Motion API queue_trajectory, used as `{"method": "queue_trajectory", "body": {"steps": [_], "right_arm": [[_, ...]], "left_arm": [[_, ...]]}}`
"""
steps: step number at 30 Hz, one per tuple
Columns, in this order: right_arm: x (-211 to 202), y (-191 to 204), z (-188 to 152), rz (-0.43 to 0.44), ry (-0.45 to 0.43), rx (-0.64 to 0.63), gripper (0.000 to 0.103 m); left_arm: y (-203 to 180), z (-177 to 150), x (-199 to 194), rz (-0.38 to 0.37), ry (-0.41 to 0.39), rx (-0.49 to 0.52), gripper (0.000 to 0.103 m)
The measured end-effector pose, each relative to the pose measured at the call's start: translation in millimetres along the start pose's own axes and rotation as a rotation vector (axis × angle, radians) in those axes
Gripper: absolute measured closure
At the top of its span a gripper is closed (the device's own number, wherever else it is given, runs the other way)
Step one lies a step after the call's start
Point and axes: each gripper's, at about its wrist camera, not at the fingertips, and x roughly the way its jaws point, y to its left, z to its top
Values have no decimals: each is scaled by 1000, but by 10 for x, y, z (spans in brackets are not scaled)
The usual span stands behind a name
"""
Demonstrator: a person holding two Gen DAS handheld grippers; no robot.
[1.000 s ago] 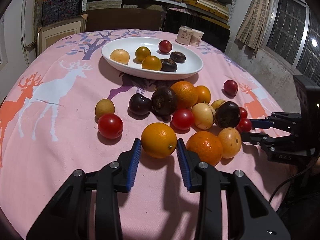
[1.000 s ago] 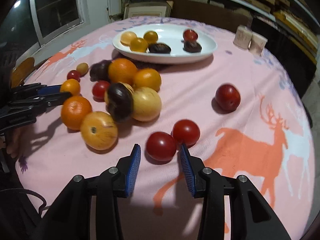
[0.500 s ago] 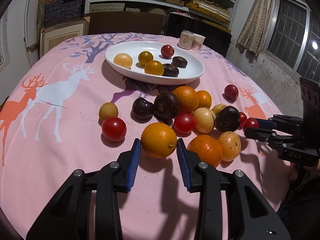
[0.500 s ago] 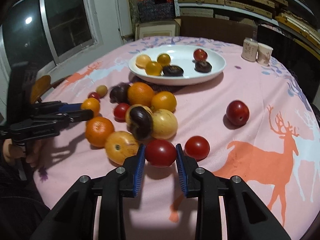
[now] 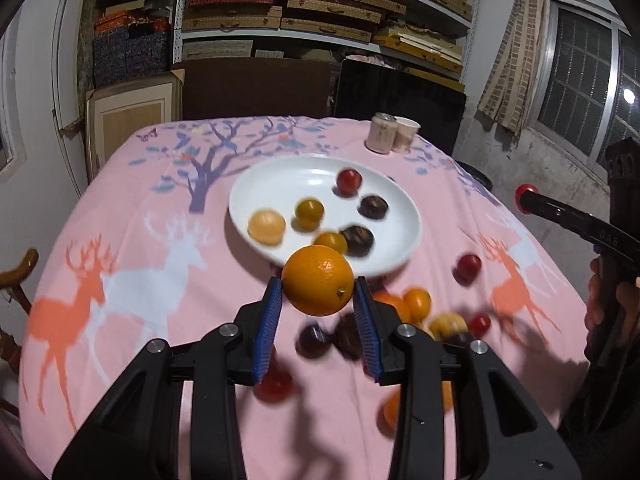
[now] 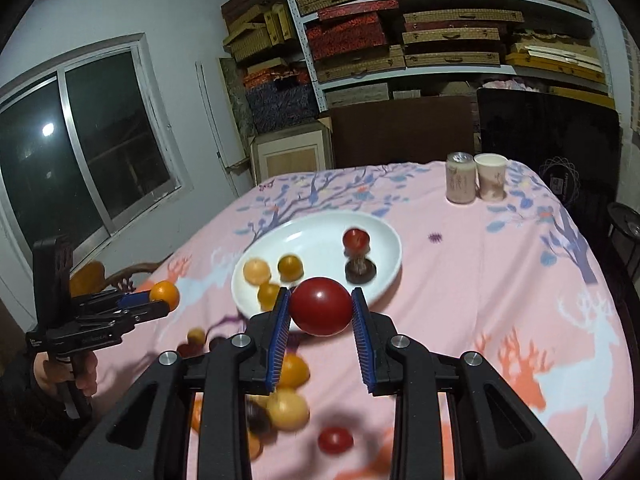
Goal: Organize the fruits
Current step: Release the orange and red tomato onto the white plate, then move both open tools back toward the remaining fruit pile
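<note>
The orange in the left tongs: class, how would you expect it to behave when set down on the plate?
The orange is round, so it will probably roll once released. The plate looks shallow and dished, so it may drift toward the fruit already there. Only its sides touch the left tongs, so a loose squeeze could let it slip.

Five small fruits (image 5: 308, 212) crowd the near half of a white oval plate (image 5: 280, 176), leaving its far-left portion bare. Loose fruits (image 5: 416, 302) clutter the pink deer-print tablecloth (image 5: 140, 264) just before the rim. Two pale paper cups (image 6: 474, 182) stand well beyond; open cloth lies to either side.
</note>
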Motion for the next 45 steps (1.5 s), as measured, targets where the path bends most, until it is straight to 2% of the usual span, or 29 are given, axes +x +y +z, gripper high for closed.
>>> {"method": "queue_trajectory", "body": {"steps": [6, 9, 13, 14, 15, 16, 19, 24, 25, 27, 32, 36, 38, 40, 42, 45], "right_arm": [[865, 58, 375, -22, 84, -12, 73], [1333, 62, 428, -32, 141, -10, 72], [1712, 70, 426, -51, 178, -14, 72], [1769, 66, 425, -49, 187, -14, 65], [1803, 69, 422, -46, 191, -16, 50], [1801, 79, 414, -62, 186, -22, 47], [1705, 62, 409, -59, 172, -12, 46], [1302, -8, 276, -47, 152, 38, 43], [1199, -11, 212, -43, 146, 47, 42], [972, -5, 38, -31, 136, 61, 35], [458, 21, -503, -43, 101, 68, 30], [242, 15, -830, -54, 88, 77, 26], [224, 17, -929, -78, 96, 71, 25], [164, 2, -928, -82, 71, 81, 25], [141, 19, -925, -93, 59, 69, 23], [133, 77, -925, -120, 60, 36, 23]], "left_arm": [[190, 638, 753, 17, 69, -55, 67], [238, 794, 1127, 30, 105, -76, 67], [301, 852, 1545, 23, 171, -102, 67], [318, 841, 1624, 24, 189, -112, 67], [343, 830, 1668, 29, 200, -122, 67], [359, 821, 1681, 31, 201, -132, 66], [376, 794, 1551, 17, 171, -150, 61], [287, 665, 1020, 12, 104, -115, 51], [260, 607, 897, 2, 97, -102, 45], [213, 437, 653, 1, 90, -76, 38], [103, -155, 145, 22, 105, 29, 38], [83, -603, 50, 73, 147, 62, 38], [94, -747, 106, 92, 171, 55, 42], [114, -812, 191, 93, 191, 32, 55], [121, -830, 288, 104, 190, 15, 58], [140, -841, 411, 100, 219, -19, 72]]}}
